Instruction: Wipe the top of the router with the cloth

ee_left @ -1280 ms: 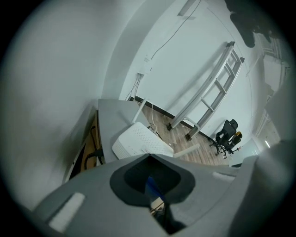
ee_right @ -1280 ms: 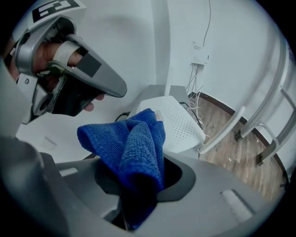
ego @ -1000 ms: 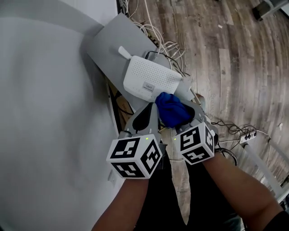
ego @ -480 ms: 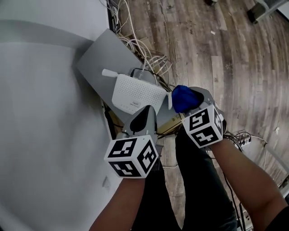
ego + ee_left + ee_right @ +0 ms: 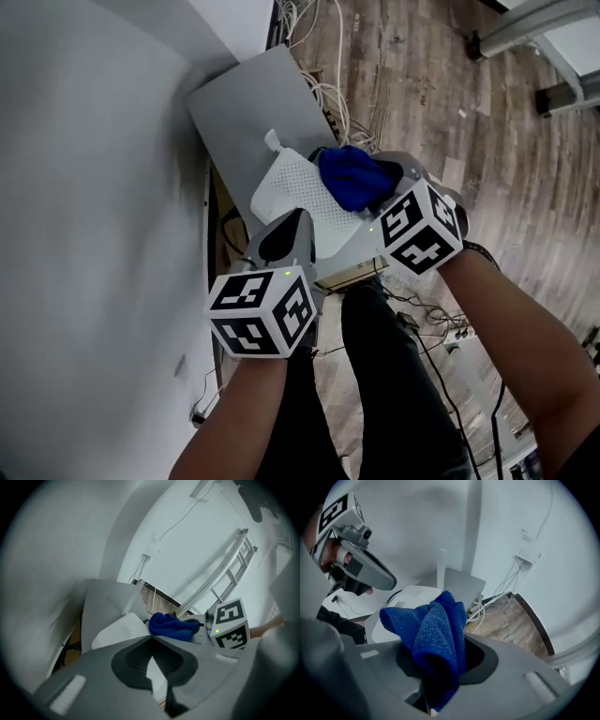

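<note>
Looking down in the head view, the right tool (image 5: 373,192) is clamped on the bunched blue cloth (image 5: 349,176). The cloth sits over the far edge of the white router (image 5: 298,195), which lies on a grey panel (image 5: 246,103) beside the wall. The left tool (image 5: 286,234) hovers at the router's near edge.

In the left gripper view, that tool's jaws are pressed together with nothing held, and the router is just beyond their tips.

In the right gripper view, the cloth bulges out of the jaws, and the router's antenna (image 5: 442,569) stands upright behind it.

A good wipe likely means pressing the wad flat and drawing it across the perforated top, clear of the antenna. The left tool could steady the light casing.
</note>
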`<state>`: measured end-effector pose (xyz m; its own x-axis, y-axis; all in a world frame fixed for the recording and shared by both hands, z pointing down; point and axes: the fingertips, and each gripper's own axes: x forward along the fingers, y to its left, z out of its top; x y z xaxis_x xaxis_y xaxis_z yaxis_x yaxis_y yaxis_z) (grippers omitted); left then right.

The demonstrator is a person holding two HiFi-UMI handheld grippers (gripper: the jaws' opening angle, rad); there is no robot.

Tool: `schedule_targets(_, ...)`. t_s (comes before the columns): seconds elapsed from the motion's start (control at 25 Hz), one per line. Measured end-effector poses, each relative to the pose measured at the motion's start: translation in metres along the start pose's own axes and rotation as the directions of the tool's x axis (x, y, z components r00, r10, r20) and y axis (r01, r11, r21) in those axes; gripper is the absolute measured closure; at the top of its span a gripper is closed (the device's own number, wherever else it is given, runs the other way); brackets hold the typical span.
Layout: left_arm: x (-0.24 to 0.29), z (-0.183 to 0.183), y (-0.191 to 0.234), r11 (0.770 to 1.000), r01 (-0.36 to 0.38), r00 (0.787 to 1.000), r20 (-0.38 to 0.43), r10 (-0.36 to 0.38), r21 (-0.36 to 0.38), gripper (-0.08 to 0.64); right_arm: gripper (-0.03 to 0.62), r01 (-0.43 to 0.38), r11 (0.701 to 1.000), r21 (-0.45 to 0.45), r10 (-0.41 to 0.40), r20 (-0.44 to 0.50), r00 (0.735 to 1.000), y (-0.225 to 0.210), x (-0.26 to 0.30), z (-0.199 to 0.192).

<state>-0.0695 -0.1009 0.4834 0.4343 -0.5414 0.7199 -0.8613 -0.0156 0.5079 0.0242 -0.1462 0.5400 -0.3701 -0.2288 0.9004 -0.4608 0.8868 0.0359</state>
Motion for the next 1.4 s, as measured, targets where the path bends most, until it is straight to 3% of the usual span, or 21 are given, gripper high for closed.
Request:
schedule_targets(0.16,-0.022,0.001,0.029,0.996,-0.030,0.999,0.042,0.033,-0.084,0.558,0.445,-0.030,0.991,-0.127,0.025,-0.044,0.999,-0.001,0.014,0.033)
schedule_targets(0.36,-0.044,0.020,0.042,0.995,-0.050,0.996,0.070,0.056,-0.083,0.558,0.445,-0.029,0.989,-0.144,0.032,0.016,0.999,0.006,0.001,0.071)
schedule_targets(0.52,-0.059,0.039,0.045,0.997,-0.058,0.995,0.081,0.061,-0.041,0.558,0.445,-0.003,0.998,-0.063,0.011,0.135,0.991,0.017,-0.016,0.117)
schedule_targets(0.68,-0.075,0.071,0.019,0.997,-0.021,0.992,0.128,0.012,0.072,0.558,0.445,0.064,0.988,0.140,-0.100,0.268,0.958,0.009,-0.070,0.148)
schedule_targets(0.84,-0.109,0.118,-0.042,0.982,0.035,0.981,0.180,-0.069,0.186,0.558,0.445,0.135,0.931,0.339,-0.271,0.397,0.877,-0.008,-0.173,0.176)
schedule_targets(1.0,-0.178,0.190,-0.128,0.943,0.026,0.947,0.295,-0.130,0.331,0.560,0.445,0.188,0.852,0.489,-0.438,0.468,0.767,-0.029,-0.298,0.203)
schedule_targets(1.2,-0.294,0.268,-0.222,0.890,-0.049,0.850,0.486,-0.201,0.454,0.558,0.446,0.241,0.794,0.558,-0.578,0.571,0.583,-0.040,-0.455,0.249)
schedule_targets(1.28,-0.337,0.286,-0.248,0.891,-0.083,0.807,0.554,-0.202,0.446,0.558,0.450,0.241,0.780,0.577,-0.603,0.590,0.537,-0.038,-0.504,0.258)
schedule_targets(1.4,-0.377,0.307,-0.274,0.887,-0.141,0.743,0.639,-0.199,0.440,0.560,0.454,0.255,0.775,0.578,-0.619,0.612,0.492,-0.037,-0.554,0.269)
